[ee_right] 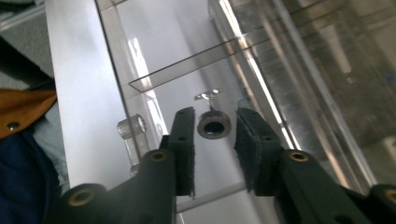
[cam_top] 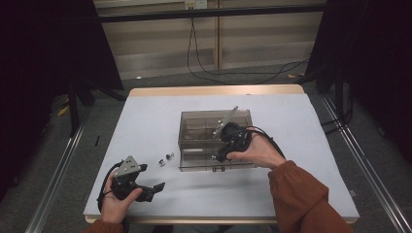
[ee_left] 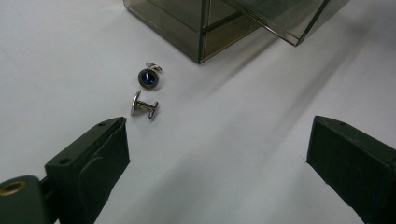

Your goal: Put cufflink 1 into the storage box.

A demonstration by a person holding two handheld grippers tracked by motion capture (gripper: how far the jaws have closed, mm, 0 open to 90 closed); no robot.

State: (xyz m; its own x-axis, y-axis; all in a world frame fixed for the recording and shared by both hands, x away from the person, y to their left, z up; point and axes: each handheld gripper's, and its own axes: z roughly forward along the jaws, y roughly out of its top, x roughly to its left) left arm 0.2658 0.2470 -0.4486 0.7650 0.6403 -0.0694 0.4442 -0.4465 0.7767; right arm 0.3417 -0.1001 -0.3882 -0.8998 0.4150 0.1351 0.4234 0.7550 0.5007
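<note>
A smoky clear plastic box [cam_top: 180, 132] with compartments stands mid-table, its lid [cam_top: 227, 118] raised. My right gripper [cam_top: 216, 156] reaches down into its front compartment. In the right gripper view a round dark-faced cufflink [ee_right: 214, 126] lies on the box floor between the right gripper's [ee_right: 215, 116] pads, with a thin gap on each side, so the jaws are open. Two more cufflinks lie on the table left of the box: a blue-faced one [ee_left: 148, 77] and a silver one on its side [ee_left: 144, 107]. My left gripper [ee_left: 217, 154] rests open near them, holding nothing.
The box corner [ee_left: 187, 28] and the overhanging lid [ee_left: 280, 18] sit just beyond the loose cufflinks. A clear divider [ee_right: 187, 65] crosses the compartment beyond the right jaws. The white table [cam_top: 145, 116] is bordered by dark stands and floor cables.
</note>
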